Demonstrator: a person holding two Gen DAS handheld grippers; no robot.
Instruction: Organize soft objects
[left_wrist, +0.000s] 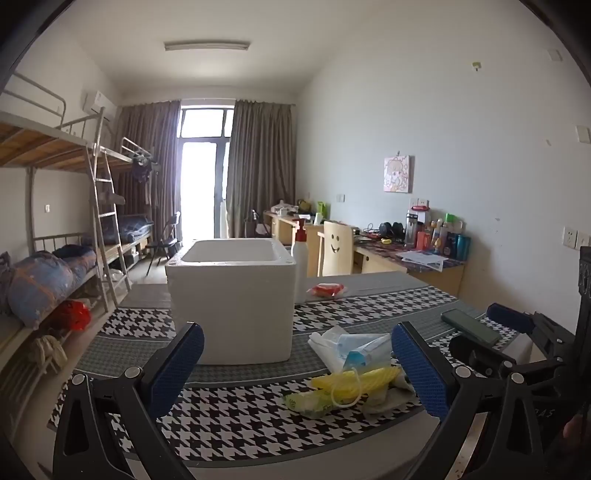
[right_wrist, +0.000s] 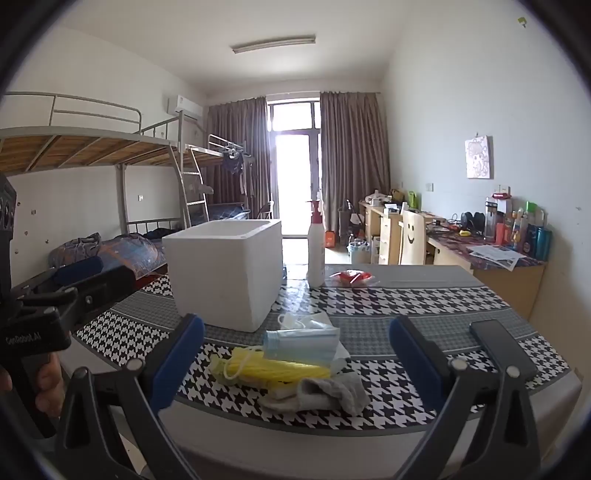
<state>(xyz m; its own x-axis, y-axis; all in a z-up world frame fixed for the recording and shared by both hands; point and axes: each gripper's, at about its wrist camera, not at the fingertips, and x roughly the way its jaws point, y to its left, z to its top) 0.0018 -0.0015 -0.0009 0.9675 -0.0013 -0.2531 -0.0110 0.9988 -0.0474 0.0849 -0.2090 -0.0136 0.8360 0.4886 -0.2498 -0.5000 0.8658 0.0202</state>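
On the table (right_wrist: 424, 295), a cloth woven in black-and-white houndstooth and plain grey bands lies under a loose heap of soft things near the front edge: a flat pack of pale blue pleated face masks (right_wrist: 301, 341), a yellow ribbed cloth (right_wrist: 280, 369) with a thin cord loop, a crumpled grey sock (right_wrist: 332, 393), and, in the left wrist view, a green-printed wipe packet (left_wrist: 306, 400). Behind the heap stands a white foam box (right_wrist: 225, 266), thick-walled, squarish and open at the top, its surface matte and slightly grainy. A tall white pump bottle (right_wrist: 316, 247) with a red collar rises beside it, and a crinkly red-and-clear wrapper (right_wrist: 352, 277) lies near the bottle. A dark, glossy, slab-shaped phone (right_wrist: 502, 345) rests at the right. The left gripper (left_wrist: 297, 367) and the right gripper (right_wrist: 295, 360) both have their blue, dimpled rubber pads spread wide apart, holding nothing, hovering near the heap without touching it.
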